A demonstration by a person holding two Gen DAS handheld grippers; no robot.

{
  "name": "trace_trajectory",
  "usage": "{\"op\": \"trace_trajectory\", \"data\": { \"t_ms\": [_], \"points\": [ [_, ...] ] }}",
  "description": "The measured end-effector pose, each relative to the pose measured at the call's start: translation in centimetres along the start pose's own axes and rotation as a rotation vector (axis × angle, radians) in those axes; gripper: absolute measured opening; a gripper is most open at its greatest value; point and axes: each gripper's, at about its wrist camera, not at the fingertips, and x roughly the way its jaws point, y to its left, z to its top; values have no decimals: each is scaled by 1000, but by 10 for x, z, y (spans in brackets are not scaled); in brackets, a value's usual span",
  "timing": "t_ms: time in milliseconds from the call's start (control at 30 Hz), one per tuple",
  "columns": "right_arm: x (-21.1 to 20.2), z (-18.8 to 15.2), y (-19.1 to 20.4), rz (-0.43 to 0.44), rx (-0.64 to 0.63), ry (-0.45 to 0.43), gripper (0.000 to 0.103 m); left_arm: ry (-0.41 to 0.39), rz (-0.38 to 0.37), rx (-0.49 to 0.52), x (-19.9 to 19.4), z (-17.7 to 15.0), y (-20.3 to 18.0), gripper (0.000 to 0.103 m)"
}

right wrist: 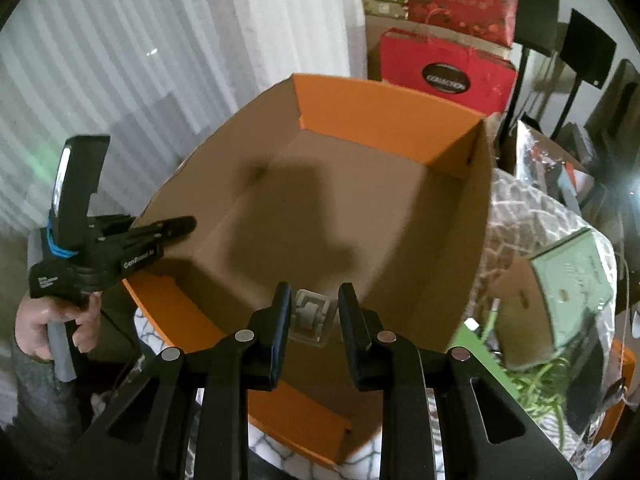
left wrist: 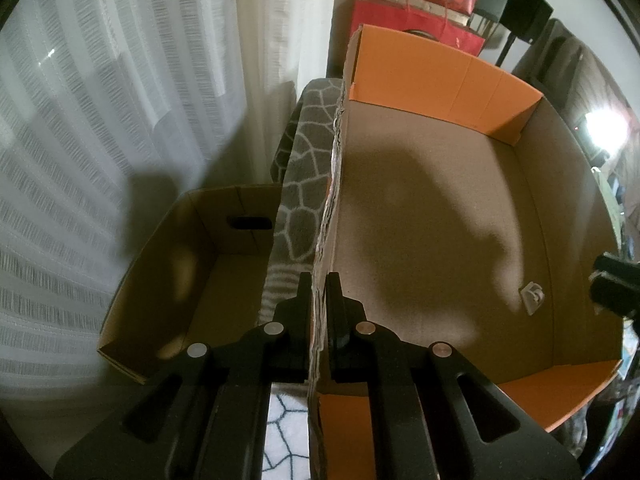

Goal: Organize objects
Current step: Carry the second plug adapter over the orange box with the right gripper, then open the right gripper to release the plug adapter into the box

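Left gripper: black two-finger tool, jaws clamped on the torn corrugated side wall of the large open cardboard box with orange end flaps. One finger sits outside the wall, the other inside. From the right wrist view the same gripper enters at 9 o'clock, biting the box rim, with a person's hand around its grey handle.

Right gripper: black fingers part-way open, a gap on each side of a small clear plastic packet holding a whitish fitting. The pads do not appear to press on it. The packet lies on the brown floor of the box, near the wall at 6 o'clock in this view. In the left wrist view the same packet sits at 4 o'clock, close to the right wall, with the right gripper's tip just entering the frame at 3 o'clock.

Surroundings: a smaller plain brown cardboard box with a hand slot stands at 8 o'clock outside the big box, a grey blanket with a white crackle pattern between them. White sheer curtain behind. Red gift bags stacked at 1 o'clock. A pale green carton lies tilted at 3 o'clock.
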Motion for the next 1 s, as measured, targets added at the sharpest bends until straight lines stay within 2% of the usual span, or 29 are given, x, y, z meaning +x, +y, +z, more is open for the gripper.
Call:
{"op": "trace_trajectory", "data": {
  "t_ms": [167,300,667,1000],
  "points": [
    [20,0,5,21,1,41,25,0,0,-2,1,-1,-2,6],
    [25,-1,3,17,19,40,43,1,-1,-2,1,-2,-2,6],
    [-13,-2,-12,7,45,-35,43,2,0,-3,1,-2,-3,6],
    [-58,-9,-44,-39,95,-104,50,2,0,-5,2,-3,-3,6]
  ]
}}
